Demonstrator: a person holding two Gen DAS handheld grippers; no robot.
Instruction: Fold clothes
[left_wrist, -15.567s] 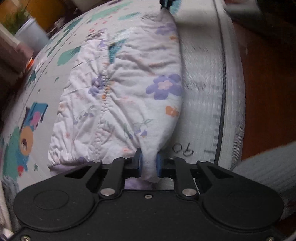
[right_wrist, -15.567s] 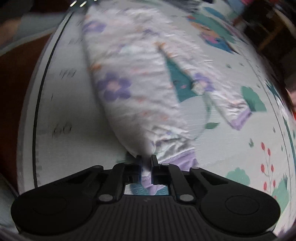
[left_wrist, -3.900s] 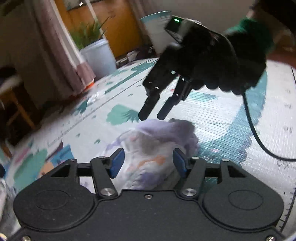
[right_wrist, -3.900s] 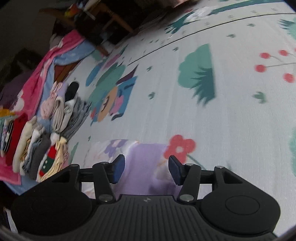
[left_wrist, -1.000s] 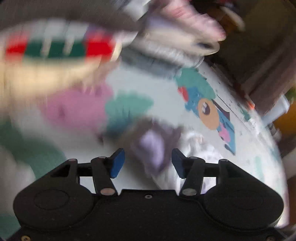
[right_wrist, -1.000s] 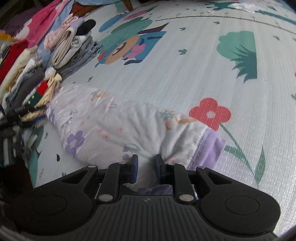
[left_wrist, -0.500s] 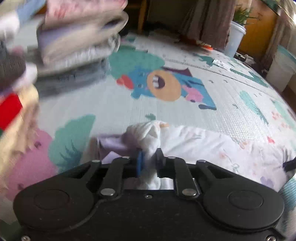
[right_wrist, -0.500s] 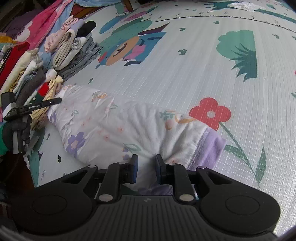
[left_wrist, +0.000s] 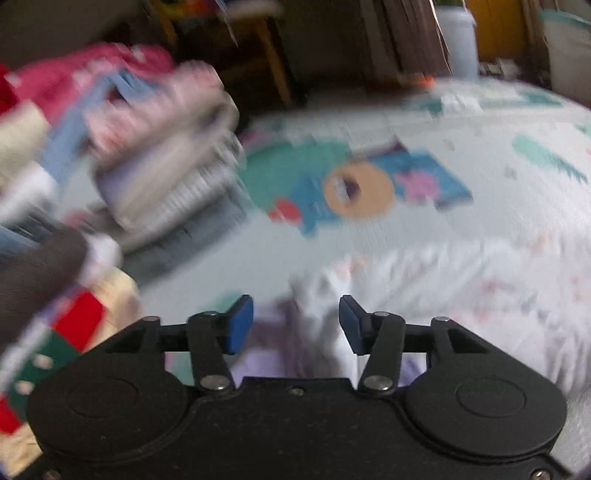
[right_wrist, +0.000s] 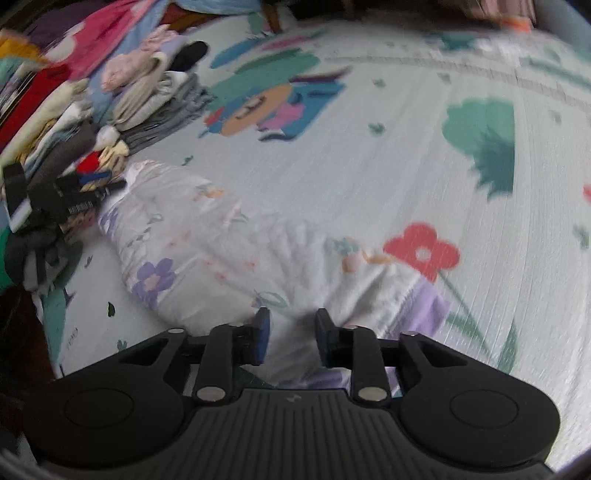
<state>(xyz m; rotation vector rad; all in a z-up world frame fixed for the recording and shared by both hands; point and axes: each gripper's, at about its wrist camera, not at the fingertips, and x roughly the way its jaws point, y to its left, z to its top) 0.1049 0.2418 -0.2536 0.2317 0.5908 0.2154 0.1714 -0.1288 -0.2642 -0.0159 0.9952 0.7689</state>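
Observation:
A white floral garment with lilac trim (right_wrist: 229, 254) lies folded in a long strip on the patterned play mat (right_wrist: 369, 177). My right gripper (right_wrist: 291, 339) is open over its near end, the cloth between the jaws but not pinched. My left gripper (left_wrist: 295, 325) is open over the other end (left_wrist: 443, 284), next to the pile of clothes; this view is blurred. The left gripper also shows in the right wrist view (right_wrist: 66, 201) at the garment's far left end.
A row of folded clothes (right_wrist: 122, 99) lies along the mat's left edge, also in the left wrist view (left_wrist: 147, 166). Wooden furniture legs (left_wrist: 273, 66) and a white pot (left_wrist: 458, 44) stand beyond the mat.
Both grippers have opened and let go of the garment's ends. The garment now rests on the mat. Both cameras are moving, with blur.

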